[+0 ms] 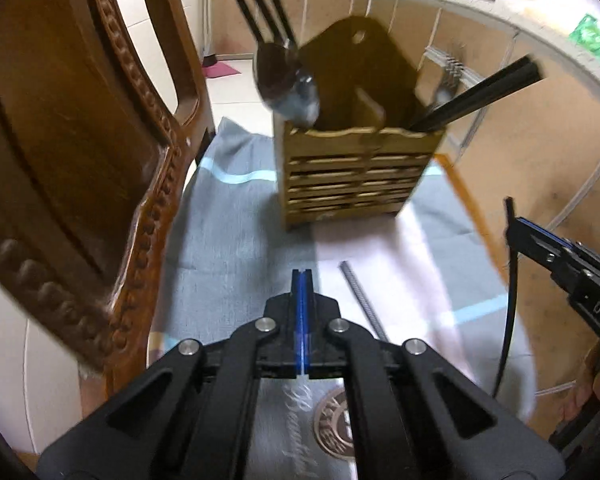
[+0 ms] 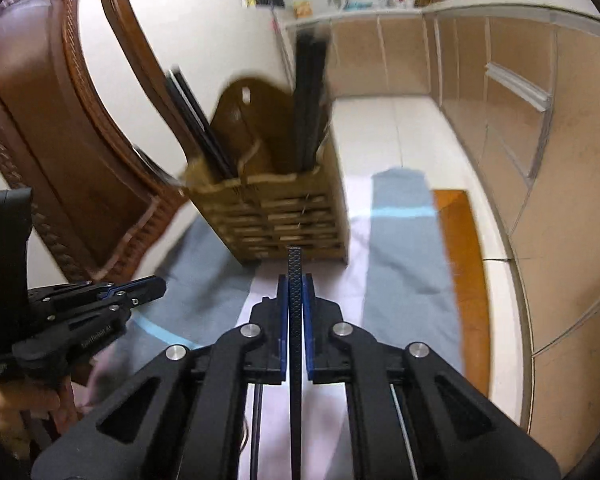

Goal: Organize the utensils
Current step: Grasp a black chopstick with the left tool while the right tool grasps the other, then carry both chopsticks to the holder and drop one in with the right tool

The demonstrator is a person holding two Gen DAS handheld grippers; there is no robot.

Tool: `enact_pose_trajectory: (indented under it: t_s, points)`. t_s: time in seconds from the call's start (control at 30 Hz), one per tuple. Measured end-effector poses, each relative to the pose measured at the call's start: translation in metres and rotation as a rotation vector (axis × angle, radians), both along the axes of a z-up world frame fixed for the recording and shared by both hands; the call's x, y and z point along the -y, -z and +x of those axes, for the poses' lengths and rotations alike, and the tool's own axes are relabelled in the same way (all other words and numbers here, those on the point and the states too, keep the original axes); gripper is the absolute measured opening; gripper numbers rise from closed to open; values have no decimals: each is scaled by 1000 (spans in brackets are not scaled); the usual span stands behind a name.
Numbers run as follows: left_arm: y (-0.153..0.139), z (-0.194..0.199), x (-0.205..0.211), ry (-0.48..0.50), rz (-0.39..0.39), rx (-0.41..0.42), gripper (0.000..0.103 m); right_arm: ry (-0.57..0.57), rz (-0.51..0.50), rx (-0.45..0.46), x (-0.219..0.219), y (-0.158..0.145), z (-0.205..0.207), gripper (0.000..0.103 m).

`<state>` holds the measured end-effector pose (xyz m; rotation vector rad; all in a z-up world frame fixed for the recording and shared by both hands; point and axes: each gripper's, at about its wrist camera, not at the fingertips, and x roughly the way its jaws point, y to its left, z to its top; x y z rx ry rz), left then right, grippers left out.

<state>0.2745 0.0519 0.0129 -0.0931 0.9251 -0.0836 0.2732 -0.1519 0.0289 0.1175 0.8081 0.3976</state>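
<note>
A wooden utensil caddy (image 1: pixel 352 172) stands on the cloth ahead; it also shows in the right wrist view (image 2: pixel 284 216). It holds black-handled spoons (image 1: pixel 284 80) on the left and black chopsticks with forks (image 1: pixel 476 92) on the right. My left gripper (image 1: pixel 302 276) is shut and empty, short of the caddy. My right gripper (image 2: pixel 295 280) is shut on a black chopstick (image 2: pixel 295 320), held in front of the caddy; it shows at the right edge of the left wrist view (image 1: pixel 516 236). A thin textured utensil handle (image 1: pixel 364 300) lies on the cloth.
A carved wooden chair (image 1: pixel 80 152) stands close on the left. A blue-grey and white cloth (image 1: pixel 236 232) covers the table, whose orange edge (image 2: pixel 460 264) shows on the right. Kitchen cabinets (image 2: pixel 500 120) run behind and to the right.
</note>
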Motion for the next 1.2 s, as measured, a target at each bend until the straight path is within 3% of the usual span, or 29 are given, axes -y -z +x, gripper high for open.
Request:
enact_pose_trajectory:
  t_s: [0.1, 0.17, 0.2, 0.4, 0.5, 0.6, 0.63, 0.77, 0.9, 1.1, 1.2]
  points:
    - [6, 4, 4, -36, -45, -43, 3, 36, 39, 30, 22, -17, -19, 7]
    - [19, 12, 16, -58, -81, -87, 51, 49, 42, 44, 30, -22, -27, 7]
    - [26, 17, 24, -61, -83, -92, 53, 51, 42, 41, 32, -21, -30, 7]
    - [68, 50, 62, -70, -45, -180, 51, 49, 31, 10, 43, -8, -30, 7]
    - [92, 63, 66, -99, -45, -244, 35, 47, 44, 0, 46, -3, -24, 7]
    - [100, 71, 76, -115, 14, -197, 29, 38, 54, -1, 47, -3, -20, 7]
    - [102, 74, 78, -107, 10, -192, 10, 37, 57, -2, 47, -3, -19, 7]
    - [110, 75, 70, -99, -47, -178, 6, 37, 68, -6, 50, -3, -18, 7]
    - [84, 57, 68, -62, -36, -90, 6, 39, 82, 9, 54, -10, -22, 7]
    - [0, -9, 52, -8, -64, 120, 6, 21, 107, 33, 51, -24, -35, 7]
    - [-25, -37, 48, 20, -48, 195, 6, 7, 101, 50, 44, -30, -46, 7]
